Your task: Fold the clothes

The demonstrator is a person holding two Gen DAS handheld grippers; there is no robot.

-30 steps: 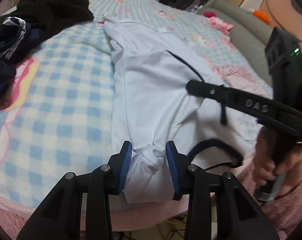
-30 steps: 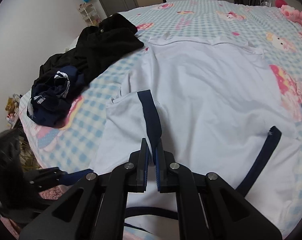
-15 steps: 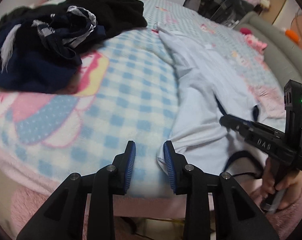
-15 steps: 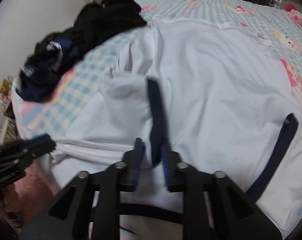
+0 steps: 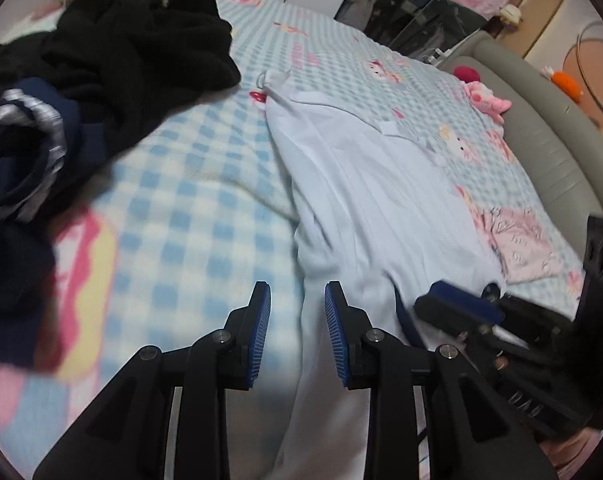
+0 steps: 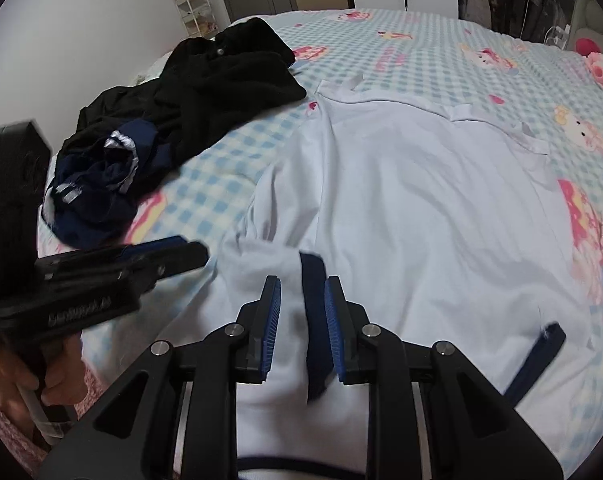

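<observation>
The right gripper (image 6: 301, 330) has its two blue ribbed pads apart, and the navy blue trim band (image 6: 314, 320) of a sleeve runs between them. The band seems to lie loose there, not pinched. The left gripper (image 5: 294, 336) also stands with its pads apart and nothing clamped; the left edge of the garment runs down through the gap between them, over the bed.

The task's thing, the pale blue-white short-sleeved shirt with navy trim (image 6: 421, 208), lies spread flat on the blue-and-white checked blanket with pink cartoon prints (image 6: 441, 36). Its collar end is toward the person and its hem far away. I take this shirt as the landmark. Its left sleeve is laid inward over the body, while its right sleeve, with a second navy cuff (image 6: 537, 356), lies outward. Left of the shirt, apart from it, is a heap of black fleece clothing (image 6: 221, 80), and nearer, a crumpled navy garment with white stripes (image 6: 101, 184). Right of the shirt lies a small folded pink patterned cloth (image 5: 521, 244).

I judge that the left sleeve fold is just finished and both tools are free. The next move probably asks to take the left side edge at two points and carry it toward the shirt's middle, keeping the sleeve flat.
</observation>
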